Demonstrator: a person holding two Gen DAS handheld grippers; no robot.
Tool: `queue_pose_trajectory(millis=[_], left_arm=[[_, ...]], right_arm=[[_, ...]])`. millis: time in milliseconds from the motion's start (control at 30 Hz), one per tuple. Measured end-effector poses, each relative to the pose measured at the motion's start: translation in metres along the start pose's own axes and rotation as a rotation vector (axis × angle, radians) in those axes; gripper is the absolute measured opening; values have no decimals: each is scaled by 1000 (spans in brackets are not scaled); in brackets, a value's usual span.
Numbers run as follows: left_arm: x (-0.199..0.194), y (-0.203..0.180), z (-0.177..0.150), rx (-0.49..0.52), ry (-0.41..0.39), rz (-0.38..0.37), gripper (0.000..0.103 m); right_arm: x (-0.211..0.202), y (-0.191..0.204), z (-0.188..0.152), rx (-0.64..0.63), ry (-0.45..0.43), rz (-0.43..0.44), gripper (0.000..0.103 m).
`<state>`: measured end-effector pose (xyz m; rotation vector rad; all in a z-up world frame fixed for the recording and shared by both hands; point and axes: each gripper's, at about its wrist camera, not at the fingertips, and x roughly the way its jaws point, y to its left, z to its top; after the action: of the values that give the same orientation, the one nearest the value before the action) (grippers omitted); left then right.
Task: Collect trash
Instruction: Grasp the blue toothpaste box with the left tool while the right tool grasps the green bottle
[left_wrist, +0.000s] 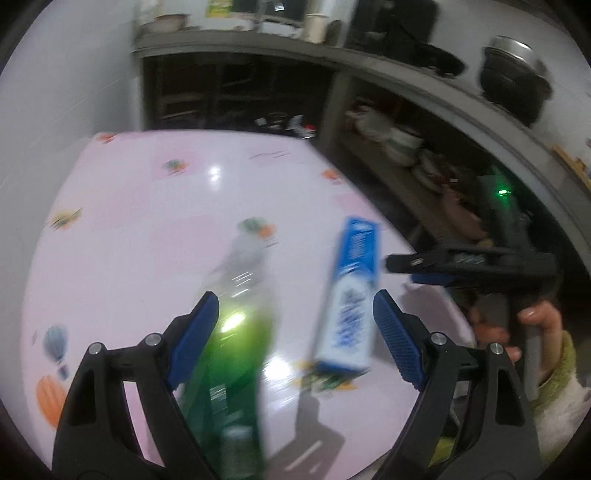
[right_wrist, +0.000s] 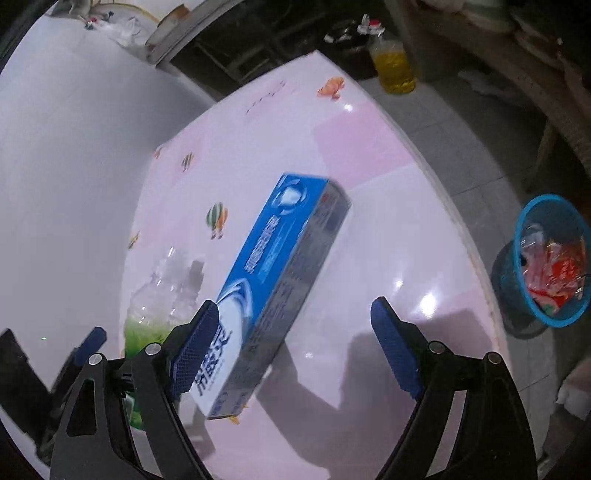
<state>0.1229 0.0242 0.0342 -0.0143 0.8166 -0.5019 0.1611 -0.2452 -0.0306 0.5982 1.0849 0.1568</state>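
Note:
A blue and white toothpaste box (left_wrist: 351, 295) (right_wrist: 266, 295) lies on the pink table (left_wrist: 129, 229) (right_wrist: 369, 166). Beside it, to its left, lies a clear plastic bottle with a green label (left_wrist: 236, 325) (right_wrist: 155, 295). My left gripper (left_wrist: 293, 321) hovers open over the bottle and the box, pads touching neither. My right gripper (right_wrist: 291, 332) is open above the near end of the box, its left pad close to the box; it shows from the side as the right gripper (left_wrist: 417, 267) in the left wrist view, held by a hand (left_wrist: 539, 328).
A blue mesh trash basket (right_wrist: 546, 258) with red and clear wrappers stands on the tiled floor right of the table. A bottle of yellow oil (right_wrist: 393, 66) stands on the floor beyond the table. Shelves with bowls (left_wrist: 399, 144) and a dark pot (left_wrist: 513, 81) line the right.

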Motion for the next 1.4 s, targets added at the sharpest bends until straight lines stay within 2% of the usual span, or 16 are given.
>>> queue_pose_trajectory(millis=[67, 167, 300, 367, 533, 667, 733, 867, 967, 1067, 1167, 1233, 1333, 1400], left_arm=[[13, -18, 9, 50, 6, -35, 81], [61, -39, 21, 105, 107, -14, 81], [120, -51, 25, 134, 247, 59, 81], [134, -58, 23, 179, 264, 112, 80], [157, -59, 17, 133, 342, 112, 66], [157, -66, 16, 171, 321, 137, 52], [156, -64, 17, 146, 318, 115, 47], [130, -53, 28, 62, 247, 81, 44], [81, -33, 46, -22, 137, 29, 43], [35, -8, 59, -84, 43, 26, 43], [-20, 28, 64, -146, -52, 65, 43], [-56, 60, 63, -196, -97, 119, 43], [-89, 95, 52, -253, -123, 215, 44], [-95, 119, 41, -294, -105, 288, 44]], right_arm=[[-9, -6, -3, 12, -21, -5, 82], [-25, -16, -9, 25, -54, -26, 82], [-42, -29, -20, 39, -78, -49, 82], [-47, -34, -24, 42, -86, -61, 82], [-59, -43, -31, 35, -108, -88, 82], [-61, -41, -31, 24, -116, -88, 82], [-62, -40, -31, 21, -117, -86, 82], [-61, -38, -32, 16, -114, -83, 82], [-58, -33, -27, 5, -109, -74, 82], [-50, -20, -19, -18, -92, -40, 82], [-37, 7, -9, -71, -64, 18, 82], [-21, 33, -3, -123, -26, 59, 82], [5, 65, 1, -170, 41, 126, 82], [26, 89, 1, -195, 98, 178, 82]])
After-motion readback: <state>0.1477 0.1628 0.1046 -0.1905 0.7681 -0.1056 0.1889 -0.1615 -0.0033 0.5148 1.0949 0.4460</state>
